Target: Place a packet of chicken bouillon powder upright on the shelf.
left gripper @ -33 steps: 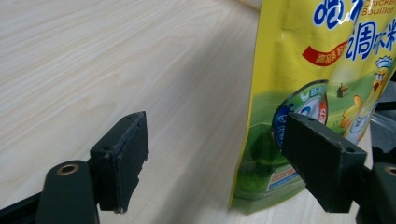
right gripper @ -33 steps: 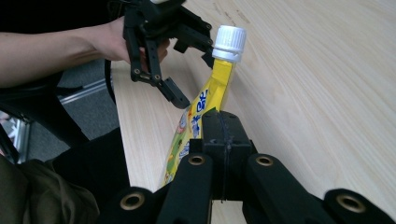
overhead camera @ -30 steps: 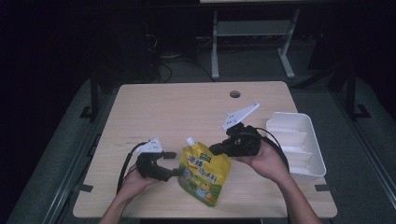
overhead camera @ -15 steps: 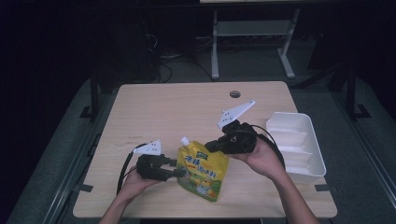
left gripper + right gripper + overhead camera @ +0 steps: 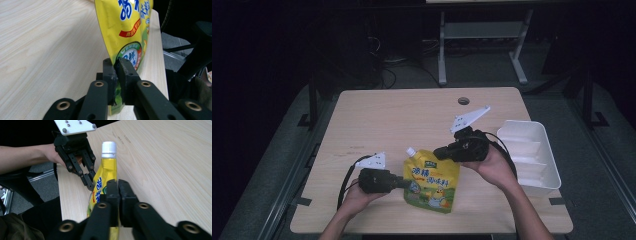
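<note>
Now yellow pouch [image 5: 432, 181] pinched between both grippers' jaws (cap up).

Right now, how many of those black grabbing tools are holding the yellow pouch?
2. The left tool pinches the yellow pouch's left edge; the right tool grips its upper right edge, near the white tray.

Both forearms come up from the bottom of the high view. The left hand [image 5: 357, 192] holds the black two-jaw left gripper [image 5: 404, 183] low and left of the middle, its jaws squeezed together. The right hand [image 5: 494, 165] holds the black two-jaw right gripper [image 5: 438, 151] at the middle right, tipped up, jaws pressed tight.
</note>
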`<state>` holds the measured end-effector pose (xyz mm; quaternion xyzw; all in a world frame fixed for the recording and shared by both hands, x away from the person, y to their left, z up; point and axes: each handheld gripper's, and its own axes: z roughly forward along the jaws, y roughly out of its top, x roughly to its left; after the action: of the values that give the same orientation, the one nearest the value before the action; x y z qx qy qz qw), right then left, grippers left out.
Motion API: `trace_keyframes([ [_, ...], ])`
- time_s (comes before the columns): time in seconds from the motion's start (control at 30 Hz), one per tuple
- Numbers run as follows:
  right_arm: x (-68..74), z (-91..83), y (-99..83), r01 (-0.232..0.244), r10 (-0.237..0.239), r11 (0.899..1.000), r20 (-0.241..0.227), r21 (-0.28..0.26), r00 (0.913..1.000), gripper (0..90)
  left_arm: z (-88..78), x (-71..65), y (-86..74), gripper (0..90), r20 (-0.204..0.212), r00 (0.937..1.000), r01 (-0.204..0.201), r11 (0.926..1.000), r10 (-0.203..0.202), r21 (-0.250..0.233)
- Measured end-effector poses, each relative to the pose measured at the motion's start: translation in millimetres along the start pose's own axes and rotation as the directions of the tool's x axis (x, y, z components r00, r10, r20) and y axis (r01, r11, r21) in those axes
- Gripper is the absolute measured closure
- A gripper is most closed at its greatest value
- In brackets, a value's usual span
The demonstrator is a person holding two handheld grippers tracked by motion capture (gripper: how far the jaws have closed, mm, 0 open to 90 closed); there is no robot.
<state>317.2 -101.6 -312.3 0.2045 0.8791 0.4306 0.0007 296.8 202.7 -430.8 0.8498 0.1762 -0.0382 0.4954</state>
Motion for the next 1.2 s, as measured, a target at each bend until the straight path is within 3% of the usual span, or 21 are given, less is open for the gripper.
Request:
trace_keyframes([
  [0.13,-1.8,2.4,-6.5,-0.002,0.002,1.000,-0.011,-0.007,0.9999,64.0,-1.0,-0.4,-0.2,86.3,-0.006,1.0000,-0.008,1.0000,0.008,-0.002],
  [0.57,-8.5,19.2,-36.2,-0.055,0.051,0.997,-0.067,-0.055,0.9964,49.4,-3.0,-1.3,-1.3,87.2,-0.020,0.9998,-0.009,1.0000,0.008,-0.004],
  [0.87,-11.2,30.8,-51.1,-0.088,0.085,0.995,-0.072,-0.045,0.9938,59.7,-3.2,-1.7,-1.3,87.1,-0.023,0.9997,-0.012,0.9999,0.012,-0.001],
  [1.03,-13.6,33.2,-54.0,-0.107,0.103,0.993,-0.065,-0.053,0.9925,77.2,-3.4,-1.9,-1.8,86.9,-0.021,0.9997,-0.013,0.9999,0.013,-0.004],
  [1.2,-14.7,33.7,-54.3,-0.114,0.111,0.993,-0.087,-0.038,0.9901,87.5,-4.1,-1.0,-3.3,84.9,-0.032,0.9995,-0.009,0.9999,0.009,-0.004],
])
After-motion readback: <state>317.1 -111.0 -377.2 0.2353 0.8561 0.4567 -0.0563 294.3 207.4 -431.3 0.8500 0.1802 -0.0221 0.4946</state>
